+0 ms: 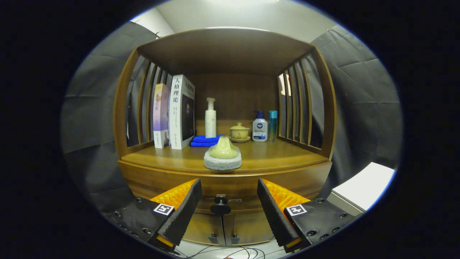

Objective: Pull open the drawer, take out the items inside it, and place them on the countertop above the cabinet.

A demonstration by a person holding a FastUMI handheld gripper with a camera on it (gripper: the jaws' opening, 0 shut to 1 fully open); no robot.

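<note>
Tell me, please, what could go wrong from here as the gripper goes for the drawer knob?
The gripper is open, with the small dark knob between its fingers but apparently still beyond them; shutting early could miss it. The knob looks small and rounded, so the pads may slip during the pull. The yellow-green piece on the grey stone sits near the countertop front edge; a jerk might shake it off.

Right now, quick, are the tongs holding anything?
Tongs: open, holding nothing; the drawer knob sits between the fingers, untouched.
</note>
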